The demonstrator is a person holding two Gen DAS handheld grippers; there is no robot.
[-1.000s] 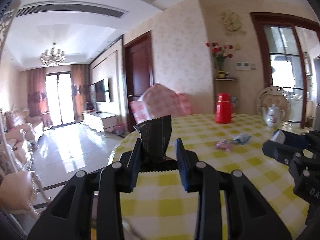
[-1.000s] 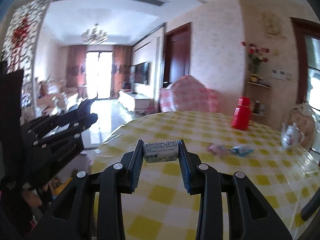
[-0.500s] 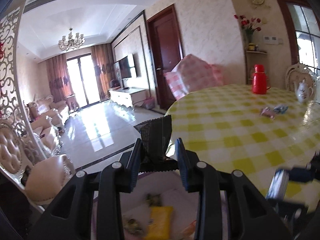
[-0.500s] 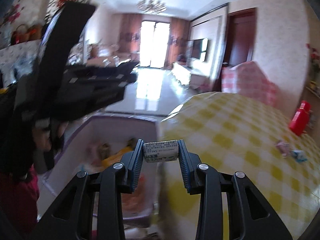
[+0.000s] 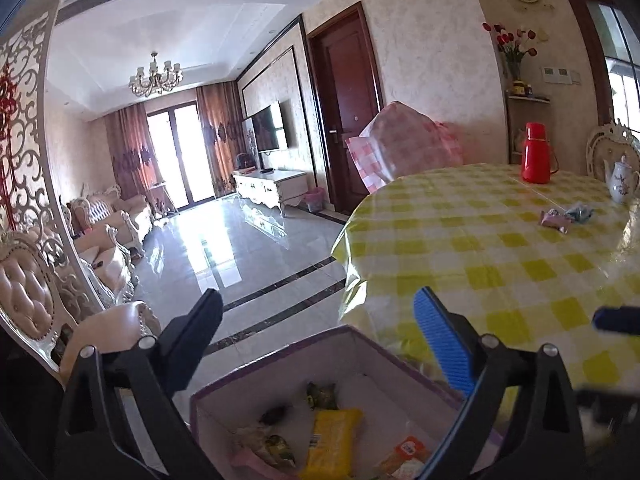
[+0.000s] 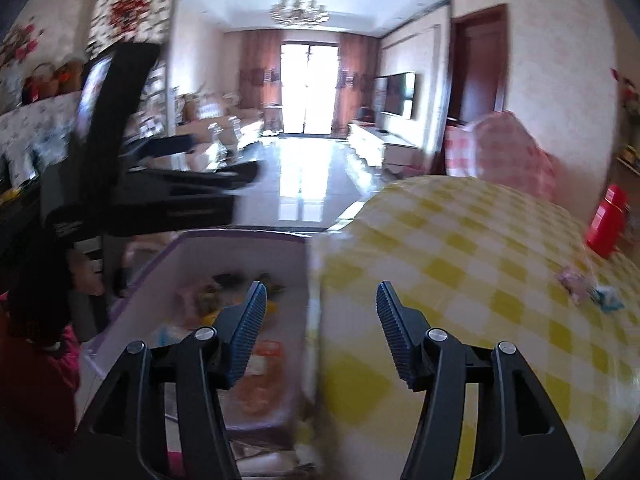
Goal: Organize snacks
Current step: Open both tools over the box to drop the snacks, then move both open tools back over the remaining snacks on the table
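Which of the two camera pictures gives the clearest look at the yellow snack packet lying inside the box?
The left wrist view: the yellow packet lies sharp and whole inside the purple-rimmed box. In the right wrist view, motion blur and a gripper finger leave only a yellowish smear.

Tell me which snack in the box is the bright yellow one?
The long flat packet lying mid-box. It alone is plain yellow; the packets beside it are dark, or orange and white.

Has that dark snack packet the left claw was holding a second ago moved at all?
Yes. The left gripper is opening with nothing between its jaws, above the purple-rimmed box beside the checked table. Which snack inside is the dark packet, I cannot tell.
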